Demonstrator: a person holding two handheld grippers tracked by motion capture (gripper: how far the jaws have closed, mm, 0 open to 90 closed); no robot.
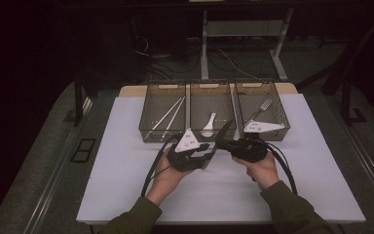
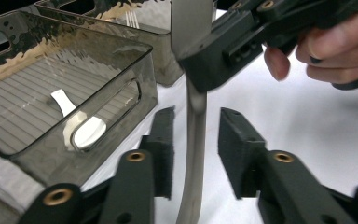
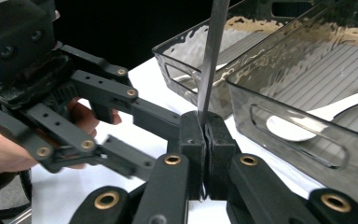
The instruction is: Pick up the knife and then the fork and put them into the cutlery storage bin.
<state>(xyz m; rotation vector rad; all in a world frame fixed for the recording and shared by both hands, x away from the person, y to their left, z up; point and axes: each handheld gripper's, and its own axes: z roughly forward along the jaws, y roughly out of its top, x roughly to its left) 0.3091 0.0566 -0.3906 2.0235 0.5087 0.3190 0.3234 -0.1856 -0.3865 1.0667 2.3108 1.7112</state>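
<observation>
ahead: three bins (image 1: 213, 108) block my tools | behind, both sides: bare surface (image 1: 224, 190) open | between tools: no gap

On the white table mat (image 1: 126, 185) at twelve o'clock we see three smoky plastic bins (image 1: 209, 85). They hold white chopsticks (image 1: 168, 117), a white spoon (image 1: 208, 126) and a metal fork (image 1: 262, 108).

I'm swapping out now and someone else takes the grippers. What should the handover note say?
Right claw: shut on a metal knife, blade up.
Left claw: open, jaws either side of the knife's handle, not touching.
Bins: chopsticks in the left bin, white spoon in the middle bin, fork in the right bin.
Done: these three are binned.
Left: probably passing and binning the knife.
</observation>
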